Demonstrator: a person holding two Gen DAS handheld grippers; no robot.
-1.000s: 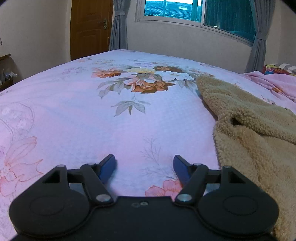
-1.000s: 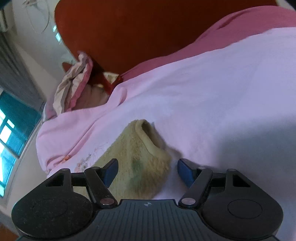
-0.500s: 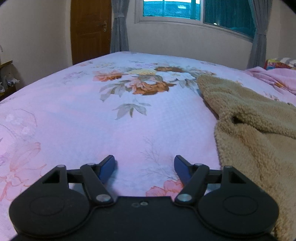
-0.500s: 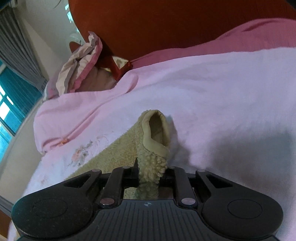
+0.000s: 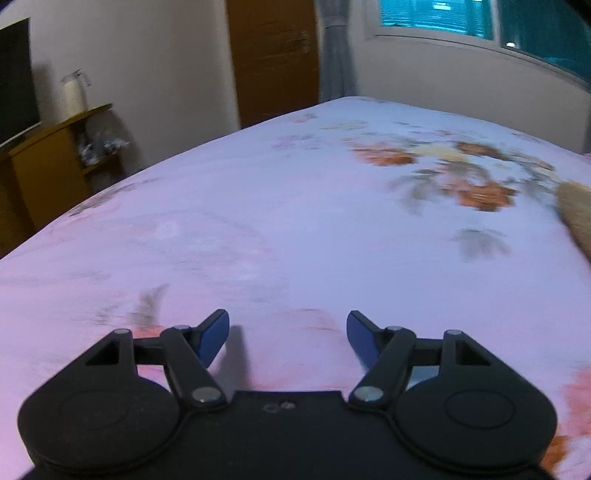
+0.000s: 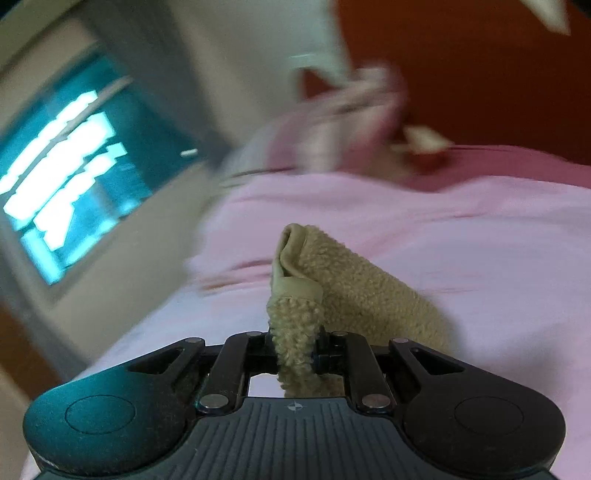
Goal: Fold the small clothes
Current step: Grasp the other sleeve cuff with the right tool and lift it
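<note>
Right wrist view: the right gripper (image 6: 295, 354) is closed on a tan fleece garment (image 6: 354, 291), both jaws pressed against a bunched fold of the fabric at lower centre of the frame. The pinched fold stands nearly upright between the jaws. Above it, a smooth tan-trimmed opening (image 6: 291, 258), a cuff or hem, which one I cannot tell, points toward the upper left of the frame. The garment's long axis runs from that opening at centre down to the lower right, where the fabric drops behind the gripper body. Beneath it lies a pink sheet (image 6: 480, 236). The background is strongly motion-blurred: a bright window (image 6: 62, 177) at left, a dark red-brown surface (image 6: 480, 74) at upper right, and rumpled pink bedding (image 6: 347, 125) at upper centre.

Left wrist view: the left gripper (image 5: 288, 338) is open, blue pads (image 5: 212, 338) wide apart with nothing between them, low over a floral bedspread (image 5: 277, 221). Only a tan edge of the garment (image 5: 578, 218) shows, at the right border of the frame, running from upper left to lower right, well apart from the jaws. Flower print is blurred. At the far side: a wooden door (image 5: 273, 55) at upper centre, a grey curtain (image 5: 338, 48) just right of it, a window (image 5: 480, 26) at upper right, a wooden shelf unit (image 5: 55, 155) at left, and a dark screen (image 5: 14, 77) at the upper left edge.
</note>
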